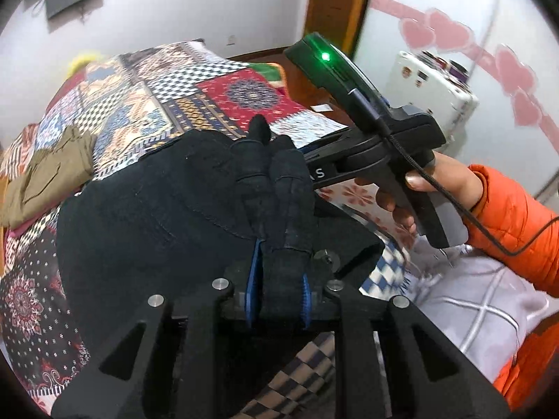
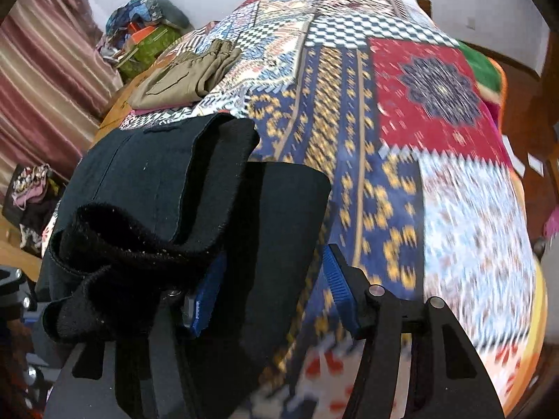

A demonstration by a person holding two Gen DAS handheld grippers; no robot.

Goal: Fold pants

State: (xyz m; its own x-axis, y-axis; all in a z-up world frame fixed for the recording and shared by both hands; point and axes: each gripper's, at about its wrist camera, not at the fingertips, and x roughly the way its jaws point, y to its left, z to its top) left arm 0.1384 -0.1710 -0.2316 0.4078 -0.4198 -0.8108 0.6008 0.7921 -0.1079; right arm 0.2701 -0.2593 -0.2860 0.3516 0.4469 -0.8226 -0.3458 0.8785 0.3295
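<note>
gripping a bunched ridge of the black pants (image 1: 167, 209), the left gripper (image 1: 277, 279) has its jaws clenched on the dark cloth, with blue pads (image 1: 252, 279) showing on both sides of the fold. the pants lie on the bed (image 1: 244, 94), over a patchwork cover with many colours. the right gripper (image 2: 272, 289) has its jaws parted; a black fold of the pants (image 2: 174, 181) hangs between them and drapes over the left blue pad, while the right pad (image 2: 340, 289) stands apart from the cloth. in the left wrist view a hand (image 1: 429, 185) in an orange sleeve (image 1: 513, 223) holds the right gripper (image 1: 314, 171) at the pants. olive trousers (image 2: 188, 73), folded, rest further on the bed.
</note>
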